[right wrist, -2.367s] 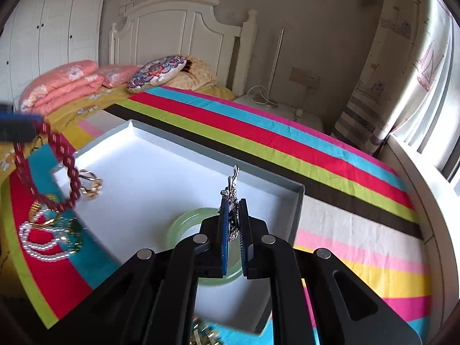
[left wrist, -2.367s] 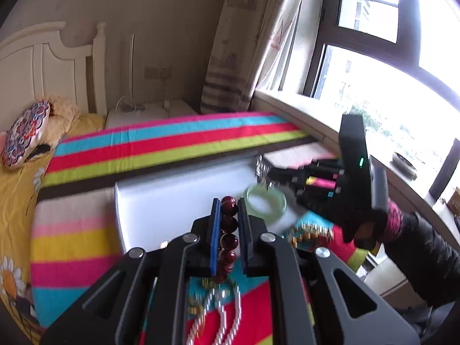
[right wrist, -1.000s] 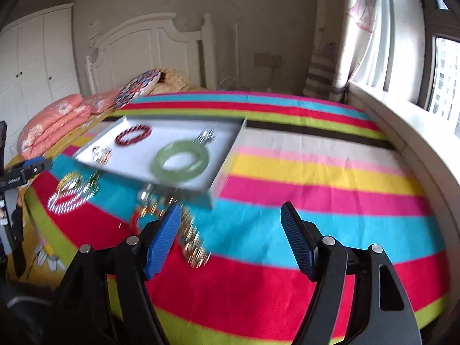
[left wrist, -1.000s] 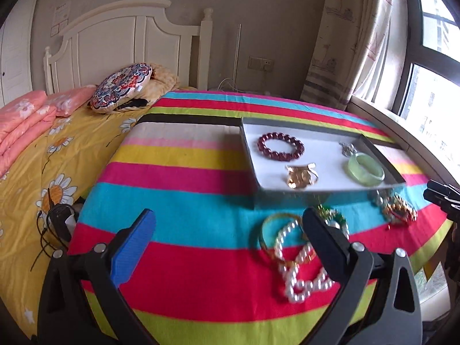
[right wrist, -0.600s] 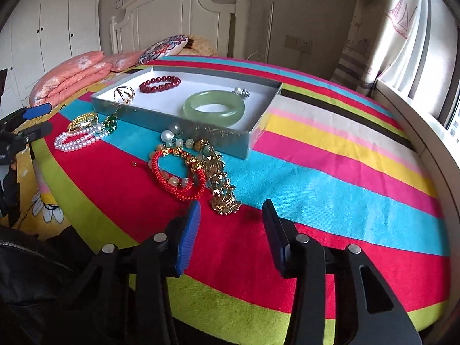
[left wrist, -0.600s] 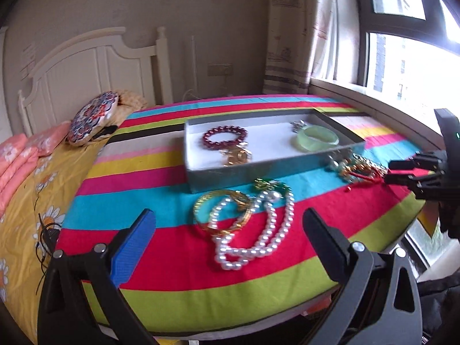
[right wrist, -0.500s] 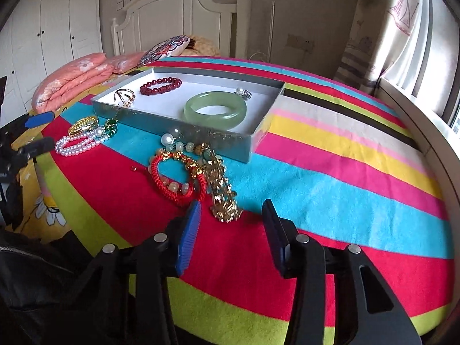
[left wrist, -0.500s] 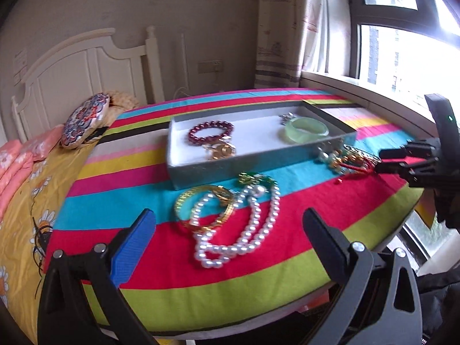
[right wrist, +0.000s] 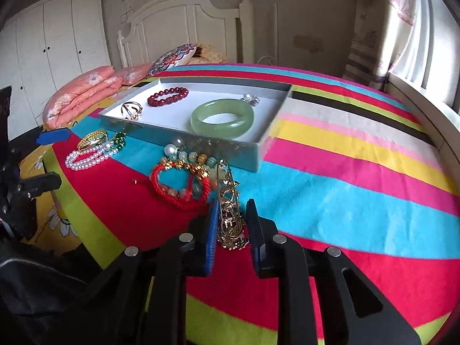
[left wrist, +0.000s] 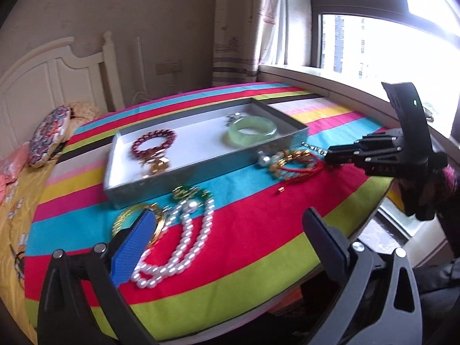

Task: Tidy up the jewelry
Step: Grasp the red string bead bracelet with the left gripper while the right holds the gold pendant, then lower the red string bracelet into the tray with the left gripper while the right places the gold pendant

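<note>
My right hand-held gripper (right wrist: 231, 215) had just been closing around the gold ornament (right wrist: 230, 215) on the striped bed cover (right wrist: 359, 189) — its blue pads flanked it, not visibly pressing. My left hand-held gripper (left wrist: 230, 235) stood wide apart over the pearl necklace (left wrist: 184, 238) — nothing held. The jade bangle (right wrist: 222, 118) and red bead bracelet (right wrist: 168, 95) lay in the grey tray (right wrist: 250, 155).

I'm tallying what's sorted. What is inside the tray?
The tray holds a red bead bracelet, gold ring piece, green bangle and a silver charm, part hidden behind the bangle.
</note>
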